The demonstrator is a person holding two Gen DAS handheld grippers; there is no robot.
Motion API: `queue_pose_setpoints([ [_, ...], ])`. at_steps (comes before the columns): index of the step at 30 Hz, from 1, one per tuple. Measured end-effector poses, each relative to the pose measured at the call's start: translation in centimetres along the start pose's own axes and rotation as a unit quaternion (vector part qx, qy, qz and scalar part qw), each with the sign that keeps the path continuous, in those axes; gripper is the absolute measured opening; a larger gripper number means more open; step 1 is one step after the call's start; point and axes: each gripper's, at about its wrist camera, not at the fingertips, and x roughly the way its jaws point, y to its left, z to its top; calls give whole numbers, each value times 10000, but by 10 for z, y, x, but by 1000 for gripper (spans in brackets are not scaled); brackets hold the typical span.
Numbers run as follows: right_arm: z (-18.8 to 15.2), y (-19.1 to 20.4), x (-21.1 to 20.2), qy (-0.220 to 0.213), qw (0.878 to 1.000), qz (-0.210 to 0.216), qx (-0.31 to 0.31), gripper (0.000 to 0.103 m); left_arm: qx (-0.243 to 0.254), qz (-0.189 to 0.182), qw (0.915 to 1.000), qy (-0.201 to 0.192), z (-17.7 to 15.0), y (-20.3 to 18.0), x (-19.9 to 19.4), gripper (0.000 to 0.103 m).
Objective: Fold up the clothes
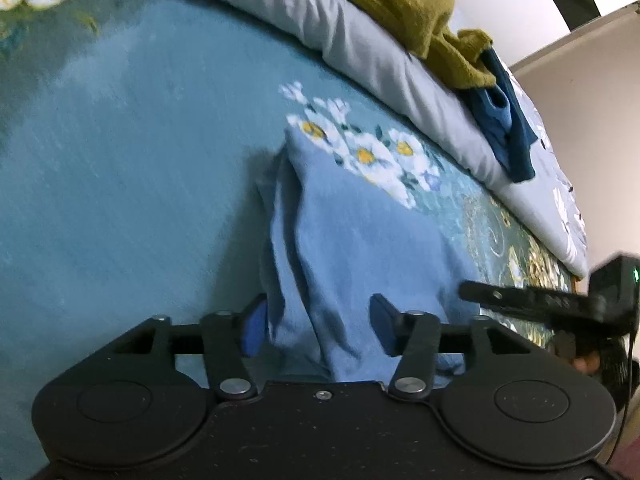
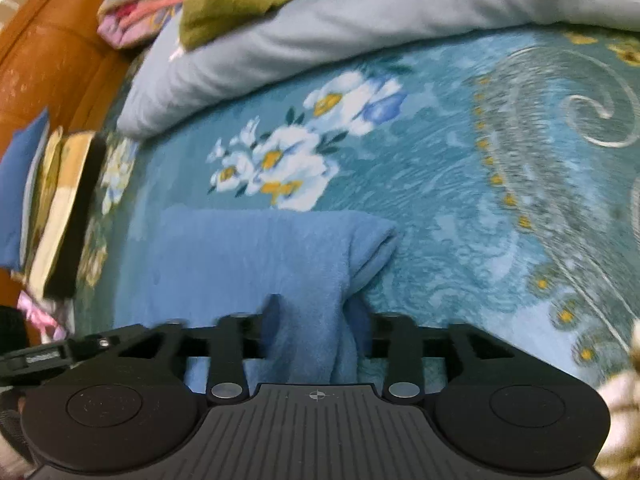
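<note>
On the bed (image 1: 120, 200), spread with a teal flowered blanket, a light blue garment (image 1: 352, 240) lies folded near the front edge, just short of a cluster of white printed flowers. The left tongs (image 1: 318, 326) stand parted, with a raised fold of the blue cloth between the blue pads; the pads sit clear of it on either side, so nothing is gripped. The right tongs (image 2: 316, 326) are likewise apart, straddling a hanging ridge of the same garment (image 2: 256, 264) at its right-hand folded edge, and whether the pads touch the cloth is hard to tell through the blur. Toward the far side of the bed a grey quilt (image 1: 360, 40) is bunched up, with an olive-green knit (image 1: 408, 4) and a dark blue garment (image 1: 508, 128) heaped on it. A stack of folded clothes (image 2: 52, 208) sits near the head of the bed by the brown headboard (image 2: 52, 52).
</note>
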Motion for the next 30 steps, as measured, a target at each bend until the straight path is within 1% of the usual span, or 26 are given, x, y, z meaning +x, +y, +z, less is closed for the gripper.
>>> queue_pose_setpoints([
  [1,-4,-2,-5,-141,9998,-4,131,62,-30,13,10000,-43,4,1,-1,69],
  [2,-8,-5,-8,-279,9992,-10,303,67,-34,15,10000,-60,8,2,0,71],
  [3,-13,-8,-11,-397,9980,1,494,67,-31,15,10000,-71,12,3,2,75],
  [4,-18,-12,-11,-469,9965,35,694,67,-29,14,10000,-82,16,3,4,75],
  [6,-29,-19,-8,-576,9924,113,1083,67,73,-16,10000,58,23,4,15,76],
  [8,-38,-23,-1,-629,9890,177,1326,67,185,-78,9995,255,27,4,29,76],
  [9,-41,-24,3,-634,9880,185,1398,70,240,-131,9989,383,28,4,36,76],
  [10,-44,-25,7,-636,9871,186,1457,77,296,-184,9981,510,29,4,44,76],
  [14,-48,-26,19,-718,9842,272,1596,79,474,-261,9950,833,26,4,68,76],
  [16,-47,-26,23,-753,9827,423,1638,78,502,-337,9948,823,25,5,72,76],
  [17,-46,-25,25,-751,9820,500,1660,76,456,-401,9947,832,25,5,73,76],
  [20,-41,-21,34,-676,9818,608,1666,63,318,-557,9942,860,24,7,75,71],
  [21,-39,-20,36,-665,9820,587,1670,54,297,-565,9943,859,24,7,75,64],
  [22,-38,-19,38,-647,9821,566,1678,46,276,-573,9943,857,24,7,74,53],
  [23,-37,-19,38,-640,9815,564,1712,40,255,-582,9943,856,23,7,74,48],
  [24,-36,-18,37,-627,9817,541,1713,28,234,-590,9943,855,23,7,74,39],
  [25,-35,-17,36,-611,9823,505,1698,22,226,-562,9949,811,22,6,73,33],
  [26,-34,-16,34,-601,9832,487,1656,20,255,-527,9953,767,21,3,70,30],
  [28,-33,-13,29,-557,9853,470,1546,15,301,-456,9963,657,20,-4,64,21],
  [30,-30,-10,21,-520,9874,457,1426,14,295,-409,9972,547,18,-12,56,19],
])
